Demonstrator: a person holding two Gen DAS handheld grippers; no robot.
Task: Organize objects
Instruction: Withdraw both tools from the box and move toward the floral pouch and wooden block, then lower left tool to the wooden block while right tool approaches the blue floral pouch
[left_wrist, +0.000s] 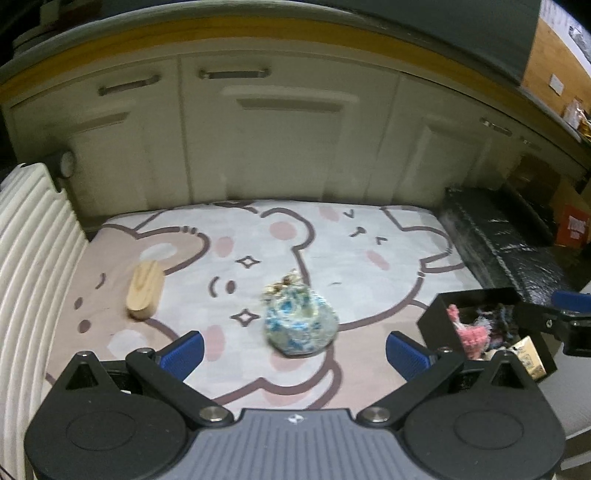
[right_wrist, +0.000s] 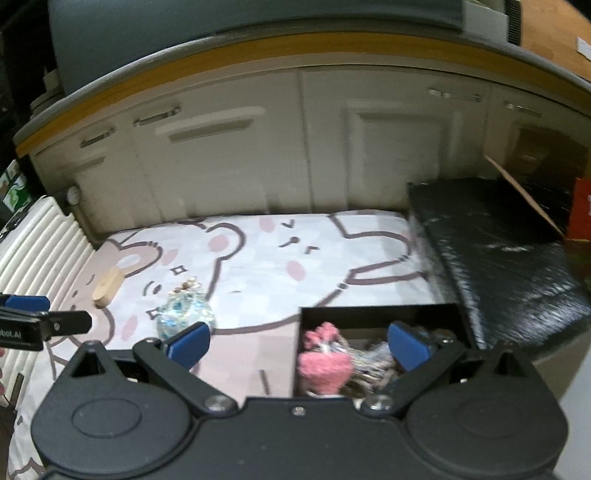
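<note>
Both grippers are empty, fingers spread wide. The left gripper (left_wrist: 293, 350) hangs just short of the blue-and-white floral fabric pouch (left_wrist: 300, 325) on the cartoon-bear mat (left_wrist: 369, 229). The right gripper (right_wrist: 299, 345) sits over the open black box (right_wrist: 376, 314) holding a pink knitted thing (right_wrist: 323, 363). A light wooden oval block (left_wrist: 144, 291) lies well left.

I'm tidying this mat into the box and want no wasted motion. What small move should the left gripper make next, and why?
Probably ease the left gripper forward and down around the blue-and-white floral pouch. Its jaws are open and empty, the pouch lies on the cartoon bear mat just ahead between the blue fingertips, and the open black box of trinkets sits close by to the right.
</note>
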